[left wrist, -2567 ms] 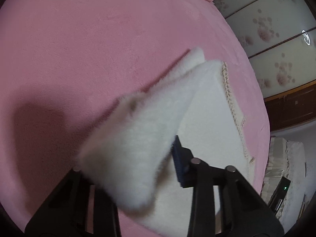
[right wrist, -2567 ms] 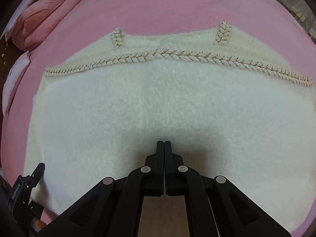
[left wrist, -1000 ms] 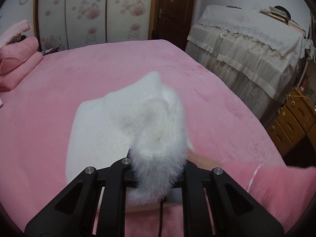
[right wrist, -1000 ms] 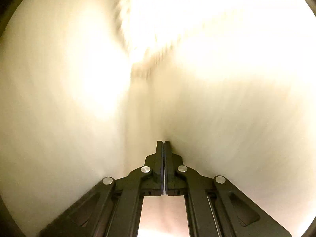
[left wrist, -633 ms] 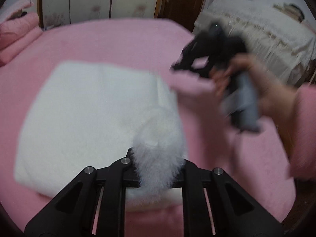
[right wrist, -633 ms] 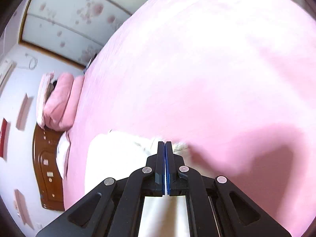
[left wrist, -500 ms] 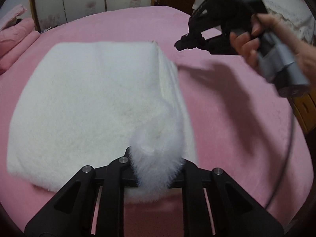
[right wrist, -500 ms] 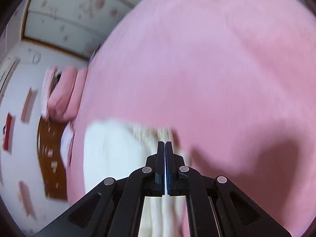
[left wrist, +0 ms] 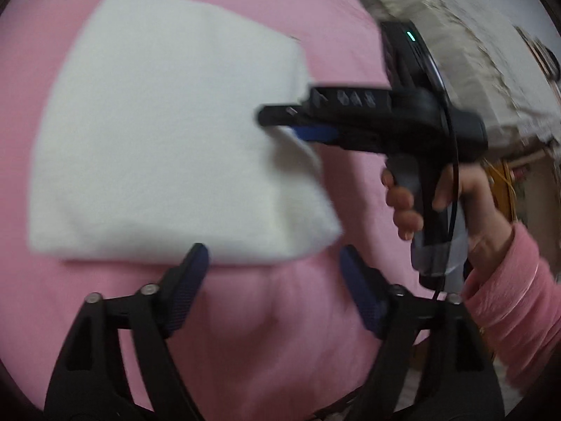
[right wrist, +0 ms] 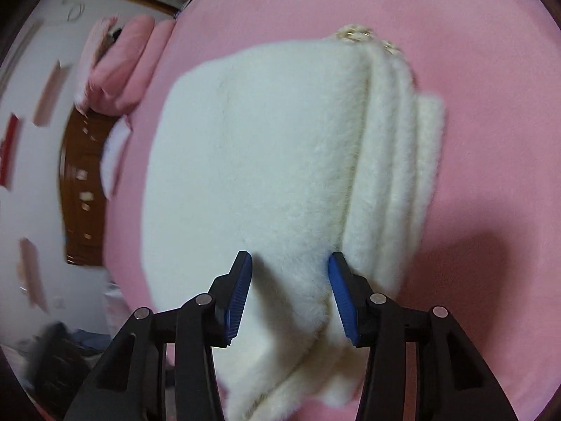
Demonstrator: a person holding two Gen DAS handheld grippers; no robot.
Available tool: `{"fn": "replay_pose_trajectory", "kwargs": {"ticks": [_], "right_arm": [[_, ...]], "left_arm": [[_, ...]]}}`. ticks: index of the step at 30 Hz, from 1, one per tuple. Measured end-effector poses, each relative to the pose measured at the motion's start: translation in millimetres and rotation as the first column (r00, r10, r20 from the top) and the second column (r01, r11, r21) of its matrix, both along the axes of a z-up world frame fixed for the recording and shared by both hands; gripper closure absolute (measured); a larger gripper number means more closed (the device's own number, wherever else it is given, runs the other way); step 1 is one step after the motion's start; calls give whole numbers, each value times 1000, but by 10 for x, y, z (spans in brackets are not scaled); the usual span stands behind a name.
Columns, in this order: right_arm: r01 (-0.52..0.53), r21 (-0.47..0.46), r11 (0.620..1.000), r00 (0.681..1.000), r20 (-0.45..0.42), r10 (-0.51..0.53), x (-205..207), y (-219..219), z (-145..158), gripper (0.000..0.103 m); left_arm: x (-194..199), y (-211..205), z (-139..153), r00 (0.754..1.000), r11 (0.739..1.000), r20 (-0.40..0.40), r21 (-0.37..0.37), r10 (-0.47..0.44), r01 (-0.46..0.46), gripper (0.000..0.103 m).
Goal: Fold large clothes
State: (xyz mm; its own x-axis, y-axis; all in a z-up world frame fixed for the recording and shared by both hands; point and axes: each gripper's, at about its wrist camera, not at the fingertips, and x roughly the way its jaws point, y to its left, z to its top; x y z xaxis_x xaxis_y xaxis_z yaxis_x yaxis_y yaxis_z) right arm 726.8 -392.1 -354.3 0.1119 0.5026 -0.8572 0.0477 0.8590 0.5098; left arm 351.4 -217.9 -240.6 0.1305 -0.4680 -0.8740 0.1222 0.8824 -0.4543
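Note:
A white fluffy garment (left wrist: 168,133) lies folded in several layers on the pink bed (left wrist: 245,333). My left gripper (left wrist: 272,251) hovers at the garment's near edge; its jaws are opening wide and nothing is between them. In the left wrist view my right gripper (left wrist: 280,126) reaches over the garment's right edge, held by a hand (left wrist: 455,193). Seen from the right wrist, the right gripper (right wrist: 289,256) straddles a fold of the garment (right wrist: 266,147). Its jaws are opening, the blue pads (right wrist: 238,294) stand clear of the cloth, and gold trim (right wrist: 354,33) shows at the far end.
Pink pillows (right wrist: 122,63) and a wooden headboard (right wrist: 80,182) lie beyond the garment. A lace-covered piece of furniture (left wrist: 455,35) stands past the bed's right side. A pink sleeve (left wrist: 512,298) and a black cable (left wrist: 452,161) are at the right.
My left gripper let go of the garment's corner, opened and dropped lower. The right gripper, shut before, has swung back over the garment's edge and spread its jaws around a fold.

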Motion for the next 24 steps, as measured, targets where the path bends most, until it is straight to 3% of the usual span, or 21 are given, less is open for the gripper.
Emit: {"fn": "replay_pose_trajectory", "kwargs": {"ticks": [4, 6, 9, 11, 15, 18, 20, 24], "right_arm": [[7, -36, 999, 1000, 4, -7, -89, 88, 34, 51], [-10, -52, 999, 1000, 5, 11, -151, 231, 62, 69], [20, -49, 999, 1000, -16, -21, -146, 243, 90, 82], [49, -56, 997, 999, 3, -49, -164, 167, 180, 89], [24, -184, 983, 991, 137, 1, -341, 434, 392, 94], [133, -112, 985, 977, 184, -111, -568, 257, 635, 95], [166, -118, 979, 967, 212, -139, -720, 76, 794, 95], [129, -250, 960, 970, 232, -70, -942, 37, 822, 95]], "left_arm": [[189, 448, 47, 991, 990, -31, 53, 134, -132, 26], [364, 641, 74, 980, 979, -27, 65, 196, -194, 26], [566, 893, 41, 968, 964, -10, 99, 251, -248, 26], [672, 1014, 15, 967, 958, -1, 137, 253, -251, 26], [885, 1315, -58, 977, 958, -11, 197, 213, -207, 26], [935, 1312, -9, 985, 963, -10, 213, 172, -166, 26], [985, 1292, 21, 989, 970, -15, 197, 147, -142, 26], [1019, 1220, -36, 994, 970, -36, 223, 103, -93, 28]]}}
